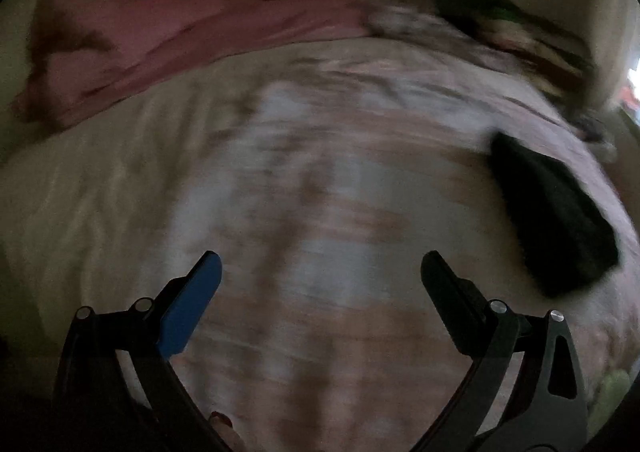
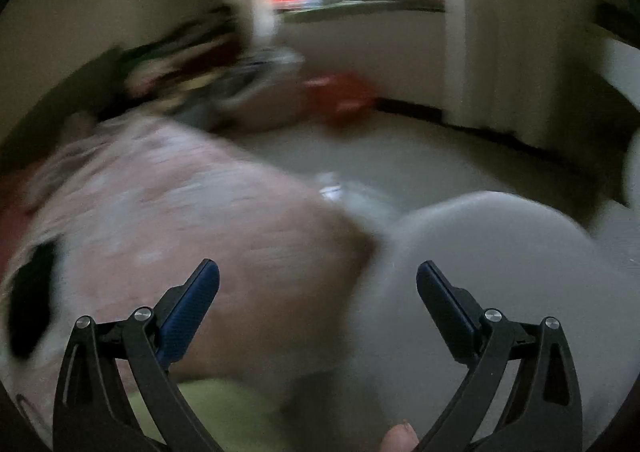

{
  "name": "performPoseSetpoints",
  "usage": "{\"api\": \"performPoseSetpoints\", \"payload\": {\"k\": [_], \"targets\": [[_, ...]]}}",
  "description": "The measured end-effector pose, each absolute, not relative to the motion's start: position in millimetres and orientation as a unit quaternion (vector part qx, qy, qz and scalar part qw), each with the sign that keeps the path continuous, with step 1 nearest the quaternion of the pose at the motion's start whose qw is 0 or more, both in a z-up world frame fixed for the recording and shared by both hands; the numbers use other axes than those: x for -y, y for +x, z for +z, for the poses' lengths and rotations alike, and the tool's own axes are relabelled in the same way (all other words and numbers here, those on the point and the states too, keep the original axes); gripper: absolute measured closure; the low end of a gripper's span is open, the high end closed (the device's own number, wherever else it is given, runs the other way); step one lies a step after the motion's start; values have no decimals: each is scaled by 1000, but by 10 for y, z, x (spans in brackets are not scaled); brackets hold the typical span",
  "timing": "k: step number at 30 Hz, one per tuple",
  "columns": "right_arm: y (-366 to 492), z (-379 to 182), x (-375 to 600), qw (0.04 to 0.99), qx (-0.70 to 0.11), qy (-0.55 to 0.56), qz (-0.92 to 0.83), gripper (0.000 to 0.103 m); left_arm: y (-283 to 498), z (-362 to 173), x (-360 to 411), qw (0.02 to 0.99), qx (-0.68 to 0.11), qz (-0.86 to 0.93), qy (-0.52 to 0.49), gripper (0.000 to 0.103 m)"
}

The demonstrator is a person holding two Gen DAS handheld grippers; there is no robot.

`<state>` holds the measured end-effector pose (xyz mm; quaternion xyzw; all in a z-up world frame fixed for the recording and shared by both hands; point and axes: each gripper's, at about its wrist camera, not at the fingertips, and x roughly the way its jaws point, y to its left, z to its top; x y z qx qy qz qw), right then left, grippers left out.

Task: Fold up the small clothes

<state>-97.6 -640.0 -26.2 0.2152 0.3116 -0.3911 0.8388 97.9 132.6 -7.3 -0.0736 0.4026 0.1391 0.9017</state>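
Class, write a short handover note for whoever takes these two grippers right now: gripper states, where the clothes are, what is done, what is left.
Left gripper: open, empty, above the patterned bedspread.
Right gripper: open, empty, over the bed's edge, beside a pale rounded object too blurred to identify.
Clothes: a dark garment lies on the bedspread to the right; a pink cloth lies crumpled at the far side. A green item sits near the right gripper.
Done: whether the dark garment is folded cannot be told.
Left: pick up a garment and fold it.
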Motion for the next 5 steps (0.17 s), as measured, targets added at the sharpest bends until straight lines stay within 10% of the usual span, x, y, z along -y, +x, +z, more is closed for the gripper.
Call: {"api": "performPoseSetpoints", "payload": {"k": [5], "targets": [[-1348, -644, 7141, 775, -337, 241, -477, 5, 1116, -205, -2527, 869, -418, 251, -78, 10]]}}
